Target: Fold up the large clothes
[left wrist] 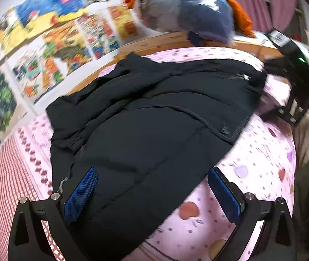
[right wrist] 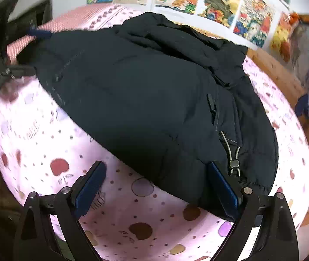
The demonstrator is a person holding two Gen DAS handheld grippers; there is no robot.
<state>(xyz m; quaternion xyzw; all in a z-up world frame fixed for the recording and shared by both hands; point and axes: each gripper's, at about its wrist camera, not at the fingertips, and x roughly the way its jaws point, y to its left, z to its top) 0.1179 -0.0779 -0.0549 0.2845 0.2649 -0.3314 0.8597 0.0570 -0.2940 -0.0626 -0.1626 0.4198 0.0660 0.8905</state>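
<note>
A large dark navy padded jacket (left wrist: 145, 117) lies bunched on a pink bed sheet with heart prints (left wrist: 252, 169). My left gripper (left wrist: 152, 193) is open, its blue pads (left wrist: 80, 193) hovering over the jacket's near edge. The right gripper's body (left wrist: 295, 80) shows at the far right of the left wrist view. In the right wrist view the jacket (right wrist: 145, 91) fills the middle, with a drawcord toggle (right wrist: 232, 163) at its hem. My right gripper (right wrist: 156, 191) is open just above the sheet (right wrist: 45, 141) at the hem. The left gripper's body (right wrist: 4, 65) shows at the far left.
A wooden bed rail (left wrist: 161, 41) runs behind the jacket. A pile of grey, blue and orange clothes (left wrist: 189, 10) sits on it. Colourful posters (left wrist: 45, 43) cover the wall. A red checked cover (left wrist: 9, 184) lies at the left. Pink curtains (left wrist: 269, 2) hang at the back.
</note>
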